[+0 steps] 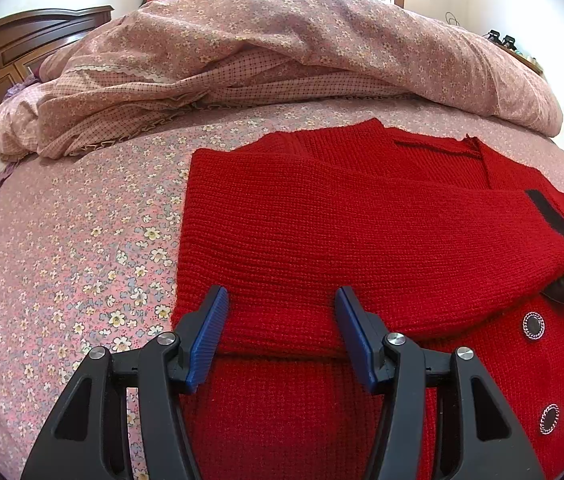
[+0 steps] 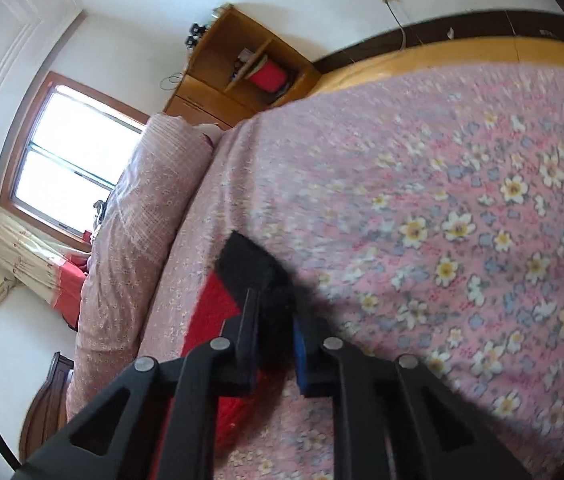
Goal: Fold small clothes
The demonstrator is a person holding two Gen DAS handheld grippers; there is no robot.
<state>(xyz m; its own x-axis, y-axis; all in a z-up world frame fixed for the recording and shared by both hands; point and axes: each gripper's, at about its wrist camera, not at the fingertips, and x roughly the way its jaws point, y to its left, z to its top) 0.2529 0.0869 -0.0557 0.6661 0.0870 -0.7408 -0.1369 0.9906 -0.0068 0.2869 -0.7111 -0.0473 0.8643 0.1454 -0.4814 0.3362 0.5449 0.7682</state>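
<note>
Below left gripper (image 1: pixel 282 312) open jaws, red cardigan (image 1: pixel 362 232), cuff in right gripper (image 2: pixel 273 308)

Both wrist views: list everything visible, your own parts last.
Sweater: one, red knit with black trim, spread on the bedsheet.
Buttons: two, silver-rimmed, on the sweater's front, lower right of the left view.
Bedsheet: one, pink floral, covering the bed.
Quilt: one, pink floral, bunched beyond the sweater.
Headboard: one, dark wood, far left.
Window: one, bright.
Cabinet: one, light wood, by the wall.
Left gripper: jaws open over the sweater.
Right gripper: jaws shut on the sweater's black edge.
</note>
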